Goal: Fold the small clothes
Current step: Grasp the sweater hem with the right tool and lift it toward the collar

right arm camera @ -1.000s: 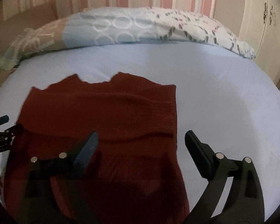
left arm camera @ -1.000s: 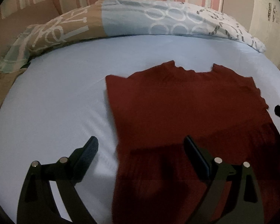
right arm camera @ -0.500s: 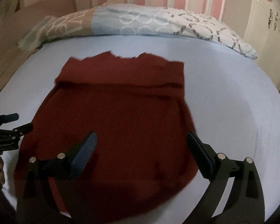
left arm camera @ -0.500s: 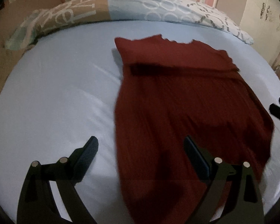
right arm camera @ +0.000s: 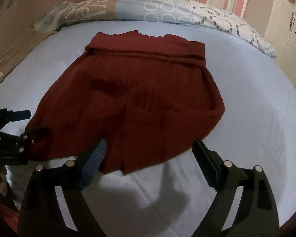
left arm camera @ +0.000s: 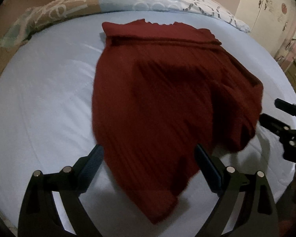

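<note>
A dark red ribbed knit garment (left arm camera: 167, 98) lies spread on the light blue bed sheet (left arm camera: 45, 98), its far end folded over into a band. It also shows in the right wrist view (right arm camera: 138, 102). My left gripper (left arm camera: 149, 166) is open, its fingers either side of the garment's near hem corner, nothing held. My right gripper (right arm camera: 150, 160) is open over the near hem, empty. The right gripper shows at the right edge of the left wrist view (left arm camera: 282, 118). The left gripper shows at the left edge of the right wrist view (right arm camera: 13, 126).
A patterned blue, tan and white duvet (right arm camera: 148, 11) is bunched along the far side of the bed under a striped wall. A cream cupboard (right arm camera: 286, 29) stands at the right. The sheet (right arm camera: 256, 108) extends on both sides of the garment.
Both grippers have pulled back toward the near edge of the bed and risen. The garment's near hem, earlier under and past the fingers, now lies just ahead of them.
</note>
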`<state>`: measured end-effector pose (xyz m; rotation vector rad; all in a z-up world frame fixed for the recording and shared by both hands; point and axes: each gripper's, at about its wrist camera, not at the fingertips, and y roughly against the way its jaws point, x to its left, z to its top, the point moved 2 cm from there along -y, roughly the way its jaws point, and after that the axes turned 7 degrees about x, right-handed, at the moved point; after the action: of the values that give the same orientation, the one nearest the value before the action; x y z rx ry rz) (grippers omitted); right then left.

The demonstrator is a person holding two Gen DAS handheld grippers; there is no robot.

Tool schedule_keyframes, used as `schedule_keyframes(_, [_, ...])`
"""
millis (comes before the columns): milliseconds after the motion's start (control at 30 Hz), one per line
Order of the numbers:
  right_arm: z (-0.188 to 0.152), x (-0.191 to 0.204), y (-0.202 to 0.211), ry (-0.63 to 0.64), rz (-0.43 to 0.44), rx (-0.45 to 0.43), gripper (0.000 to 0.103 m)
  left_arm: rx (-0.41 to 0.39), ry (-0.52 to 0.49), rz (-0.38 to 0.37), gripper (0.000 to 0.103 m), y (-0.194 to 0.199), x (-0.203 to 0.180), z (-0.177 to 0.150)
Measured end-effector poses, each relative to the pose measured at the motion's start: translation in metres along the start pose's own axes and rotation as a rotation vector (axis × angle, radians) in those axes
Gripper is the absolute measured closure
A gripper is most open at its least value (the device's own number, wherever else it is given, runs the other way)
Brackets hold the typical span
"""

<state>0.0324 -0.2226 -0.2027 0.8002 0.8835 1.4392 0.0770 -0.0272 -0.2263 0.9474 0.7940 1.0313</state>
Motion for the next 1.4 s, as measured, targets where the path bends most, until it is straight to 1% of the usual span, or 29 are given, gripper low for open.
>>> schedule_keyframes(67, [-0.003,0.001,-0.002,0.008,-0.007,0.005,0.014,0.012,-0.001,-0.017,0.01,-0.003,-0.005,-0.003])
schedule_keyframes(200, [-0.007,-0.001,-0.006,-0.005,0.004,0.019,0.014,0.029,-0.004,-0.01,0.01,-0.008,-0.016,-0.006])
schedule_keyframes(300, [-0.007,0.0,-0.008,0.0,0.0,0.019,0.014,0.029,-0.018,0.017,0.011,-0.01,-0.02,-0.007])
schedule_keyframes(333, [-0.006,0.0,-0.01,-0.002,-0.002,0.021,0.014,0.027,-0.018,0.025,0.014,-0.011,-0.02,-0.007])
schedule_keyframes(367, [-0.006,0.0,-0.012,-0.002,-0.004,0.024,0.014,0.026,-0.013,0.029,0.023,-0.012,-0.019,-0.007])
schedule_keyframes(433, [-0.005,0.002,-0.014,0.002,-0.011,0.025,0.017,0.029,0.005,0.042,0.033,-0.013,-0.016,-0.007])
schedule_keyframes(500, [-0.005,0.004,-0.016,0.003,0.001,0.029,0.018,0.025,0.025,0.039,0.038,-0.011,-0.012,-0.009])
schedule_keyframes(567, [-0.004,0.008,-0.017,0.007,0.01,0.03,0.02,0.023,0.03,0.058,0.056,-0.009,-0.009,-0.009])
schedule_keyframes(700, [0.003,0.013,-0.019,0.008,0.007,0.025,0.02,0.027,0.044,0.057,0.062,-0.008,-0.002,-0.01])
schedule_keyframes(767, [0.007,0.013,-0.026,0.001,0.002,0.037,0.025,0.03,0.035,0.071,0.064,-0.008,-0.003,-0.011])
schedule_keyframes(800, [0.008,0.012,-0.03,-0.009,0.0,0.051,0.032,0.028,0.028,0.082,0.064,-0.008,-0.005,-0.011])
schedule_keyframes(833, [0.009,0.011,-0.035,-0.017,0.004,0.066,0.042,0.027,0.023,0.09,0.064,-0.008,-0.006,-0.011])
schedule_keyframes(867, [0.009,0.01,-0.038,-0.021,0.007,0.076,0.049,0.026,0.017,0.095,0.065,-0.008,-0.007,-0.011])
schedule_keyframes(933, [0.008,0.005,-0.041,-0.035,0.018,0.082,0.088,0.023,0.003,0.106,0.066,-0.008,-0.008,-0.011])
schedule_keyframes(967, [0.006,0.002,-0.042,-0.046,0.031,0.087,0.095,0.024,-0.002,0.11,0.068,-0.008,-0.007,-0.011])
schedule_keyframes(1033, [0.003,-0.005,-0.04,-0.064,0.045,0.083,0.096,0.024,-0.004,0.119,0.073,-0.01,-0.006,-0.011])
schedule_keyframes(1067, [0.002,-0.008,-0.036,-0.077,0.059,0.077,0.096,0.023,-0.005,0.122,0.073,-0.01,-0.005,-0.011])
schedule_keyframes(1133, [0.0,-0.014,-0.023,-0.088,0.059,0.051,0.096,0.023,-0.007,0.119,0.074,-0.01,-0.003,-0.012])
schedule_keyframes(1167, [-0.001,-0.017,-0.014,-0.088,0.052,0.031,0.096,0.022,-0.012,0.125,0.079,-0.01,-0.003,-0.013])
schedule_keyframes(1200, [-0.004,-0.022,-0.001,-0.088,0.033,0.0,0.096,0.021,-0.019,0.135,0.079,-0.01,-0.003,-0.013])
schedule_keyframes(1267, [-0.009,-0.033,0.017,-0.103,0.01,-0.035,0.096,0.021,-0.02,0.132,0.08,-0.009,-0.002,-0.014])
schedule_keyframes(1333, [-0.019,-0.053,0.034,-0.142,-0.017,-0.056,0.096,0.022,-0.015,0.126,0.08,-0.008,0.0,-0.014])
schedule_keyframes(1400, [-0.03,-0.069,0.041,-0.166,-0.045,-0.054,0.096,0.022,-0.005,0.118,0.08,-0.008,0.002,-0.014])
